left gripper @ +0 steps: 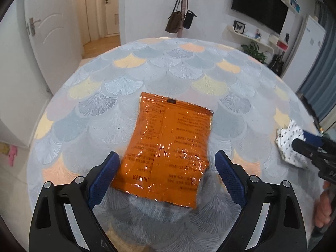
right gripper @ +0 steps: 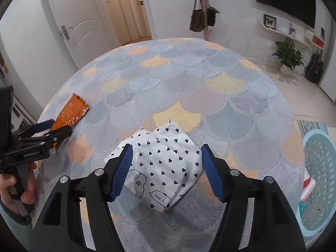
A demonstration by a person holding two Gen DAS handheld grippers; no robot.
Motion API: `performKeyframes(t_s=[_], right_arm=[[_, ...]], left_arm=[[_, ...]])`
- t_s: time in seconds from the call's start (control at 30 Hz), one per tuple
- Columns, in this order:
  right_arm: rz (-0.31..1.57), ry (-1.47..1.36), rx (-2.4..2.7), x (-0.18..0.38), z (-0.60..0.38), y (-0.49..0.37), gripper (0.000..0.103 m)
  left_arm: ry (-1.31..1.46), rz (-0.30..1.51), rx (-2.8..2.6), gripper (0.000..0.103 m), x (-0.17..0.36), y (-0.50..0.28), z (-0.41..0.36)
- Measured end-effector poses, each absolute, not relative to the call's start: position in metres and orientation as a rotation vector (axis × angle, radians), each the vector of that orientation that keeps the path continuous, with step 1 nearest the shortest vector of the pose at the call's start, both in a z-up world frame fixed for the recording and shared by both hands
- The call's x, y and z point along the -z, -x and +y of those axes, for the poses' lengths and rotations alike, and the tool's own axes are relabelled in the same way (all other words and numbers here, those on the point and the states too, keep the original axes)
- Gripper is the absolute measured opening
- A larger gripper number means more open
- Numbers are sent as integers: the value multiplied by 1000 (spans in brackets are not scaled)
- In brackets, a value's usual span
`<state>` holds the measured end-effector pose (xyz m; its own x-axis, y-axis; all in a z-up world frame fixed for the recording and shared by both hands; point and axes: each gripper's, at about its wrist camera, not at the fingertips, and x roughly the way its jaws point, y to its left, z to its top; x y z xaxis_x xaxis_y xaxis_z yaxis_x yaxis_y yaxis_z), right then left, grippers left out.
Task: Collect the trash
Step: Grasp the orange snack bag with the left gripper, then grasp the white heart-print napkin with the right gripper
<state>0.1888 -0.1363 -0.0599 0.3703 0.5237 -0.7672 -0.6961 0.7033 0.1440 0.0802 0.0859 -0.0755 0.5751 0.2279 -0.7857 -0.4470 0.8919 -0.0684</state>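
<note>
An orange foil snack packet (left gripper: 168,147) lies flat on the table, printed side up. My left gripper (left gripper: 167,157) is open and straddles its near half, with a blue pad close to each side edge and neither pressing. A crumpled white wrapper with black hearts (right gripper: 166,163) lies between the spread fingers of my right gripper (right gripper: 166,149), which is open and low over it. The right wrist view also shows the left gripper (right gripper: 61,126) over the orange packet (right gripper: 71,111). At the right edge of the left wrist view, the right gripper (left gripper: 300,138) sits at the white wrapper (left gripper: 289,145).
The round table wears a scale-patterned cloth (right gripper: 189,73) in grey, blue and yellow. A light blue plastic basket (right gripper: 319,168) stands on the floor just past the table's right edge. A hand (right gripper: 12,189) holds the left gripper's handle. Doors, a coat stand and a plant lie beyond.
</note>
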Motion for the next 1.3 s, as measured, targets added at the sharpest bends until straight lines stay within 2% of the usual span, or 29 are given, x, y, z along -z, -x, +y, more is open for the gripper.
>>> performKeyframes(t_s=[0.07, 0.13, 0.17, 0.2, 0.27, 0.33, 0.37, 0.43, 0.47, 0.93, 1.13, 1.3], right_arm=[[888, 241, -785, 60, -133, -186, 61], [881, 269, -781, 61, -131, -183, 50], [878, 277, -789, 61, -130, -181, 46], [877, 291, -797, 61, -129, -179, 37], [867, 306, -795, 60, -127, -176, 31], [856, 312, -804, 59, -127, -173, 16], [847, 312, -814, 58, -128, -171, 14], [821, 300, -827, 54, -130, -168, 3], [810, 289, -834, 52, -132, -167, 2], [622, 133, -814, 6, -177, -155, 1], [604, 122, -755, -10, -201, -160, 1], [673, 121, -748, 0, -222, -167, 1]], left_arm=[[250, 873, -413, 80, 74, -80, 83], [234, 867, -425, 69, 73, -78, 80], [235, 862, -425, 67, 72, -76, 79], [240, 854, -426, 63, 71, -75, 79], [256, 840, -425, 59, 70, -71, 80], [266, 826, -422, 53, 69, -70, 80], [270, 821, -421, 51, 68, -69, 80], [282, 805, -406, 37, 65, -66, 79], [294, 796, -395, 34, 63, -65, 79], [298, 671, -284, 32, 26, -62, 50], [272, 633, -218, 32, 11, -71, 24], [237, 640, -171, 32, 12, -78, 1]])
